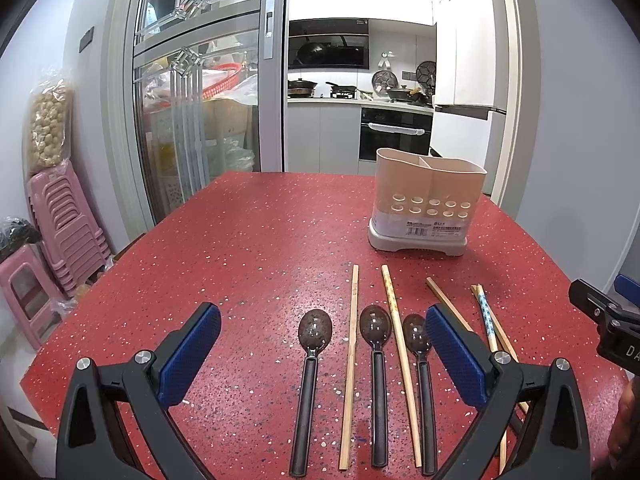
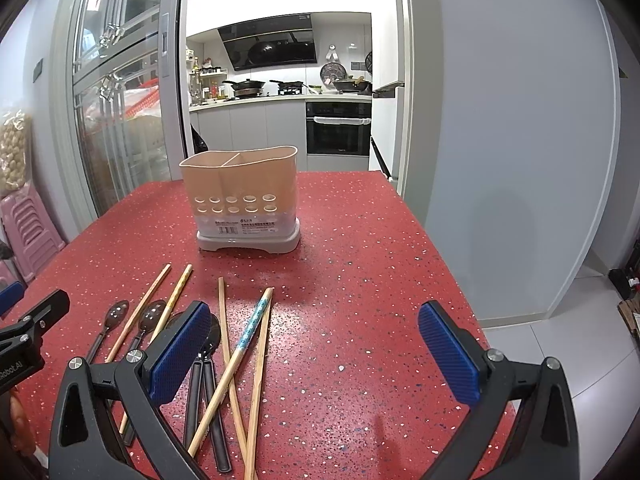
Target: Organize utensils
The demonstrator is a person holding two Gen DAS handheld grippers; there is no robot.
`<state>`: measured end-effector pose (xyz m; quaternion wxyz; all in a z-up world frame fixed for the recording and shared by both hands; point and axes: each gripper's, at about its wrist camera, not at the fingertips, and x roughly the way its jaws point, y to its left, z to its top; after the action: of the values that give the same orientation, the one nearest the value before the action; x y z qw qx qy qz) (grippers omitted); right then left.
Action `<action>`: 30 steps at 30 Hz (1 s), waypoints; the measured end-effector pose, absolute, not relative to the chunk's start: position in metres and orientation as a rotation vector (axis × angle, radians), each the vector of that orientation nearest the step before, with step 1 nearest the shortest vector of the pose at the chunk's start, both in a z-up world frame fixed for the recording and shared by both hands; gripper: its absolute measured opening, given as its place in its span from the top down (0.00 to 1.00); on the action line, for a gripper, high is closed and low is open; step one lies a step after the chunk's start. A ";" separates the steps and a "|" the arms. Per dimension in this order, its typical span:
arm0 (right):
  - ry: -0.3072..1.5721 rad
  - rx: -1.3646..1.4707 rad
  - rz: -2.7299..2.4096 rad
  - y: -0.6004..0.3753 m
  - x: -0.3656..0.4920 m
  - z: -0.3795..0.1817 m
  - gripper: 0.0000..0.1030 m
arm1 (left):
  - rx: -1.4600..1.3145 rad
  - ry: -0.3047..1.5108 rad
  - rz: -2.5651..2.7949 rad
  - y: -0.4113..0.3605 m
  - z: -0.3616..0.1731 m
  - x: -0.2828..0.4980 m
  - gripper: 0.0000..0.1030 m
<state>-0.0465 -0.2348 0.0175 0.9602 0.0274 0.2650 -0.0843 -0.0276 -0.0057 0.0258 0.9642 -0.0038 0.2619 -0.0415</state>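
Observation:
Three dark spoons with black handles lie side by side on the red table (image 1: 260, 240): left spoon (image 1: 310, 376), middle spoon (image 1: 378, 376), right spoon (image 1: 422, 376). Several wooden chopsticks (image 1: 394, 312) lie between and right of them; one has a blue pattern (image 2: 250, 328). A beige two-compartment utensil holder (image 1: 426, 204) stands upright behind them, also in the right wrist view (image 2: 244, 200). My left gripper (image 1: 322, 354) is open above the spoons and empty. My right gripper (image 2: 314, 354) is open and empty, right of the chopsticks.
Pink stacked stools (image 1: 64, 232) stand left of the table. A glass sliding door (image 1: 192, 100) and the kitchen lie behind. The table's right edge (image 2: 452, 272) drops to a tiled floor. The other gripper's body (image 1: 604, 320) shows at the right.

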 end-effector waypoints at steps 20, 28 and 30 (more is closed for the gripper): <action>0.536 0.053 -0.171 -0.233 -0.048 0.017 0.00 | -0.009 0.531 -0.084 -0.006 0.026 -0.027 0.00; 0.536 0.053 -0.172 -0.234 -0.048 0.017 0.00 | -0.008 0.532 -0.084 -0.004 0.025 -0.027 0.00; 0.536 0.053 -0.172 -0.233 -0.048 0.017 0.00 | -0.007 0.532 -0.084 -0.005 0.025 -0.027 0.00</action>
<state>-0.0482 -0.2335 0.0169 0.9603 0.0263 0.2644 -0.0847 -0.0272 -0.0045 0.0253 0.9639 -0.0037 0.2629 -0.0415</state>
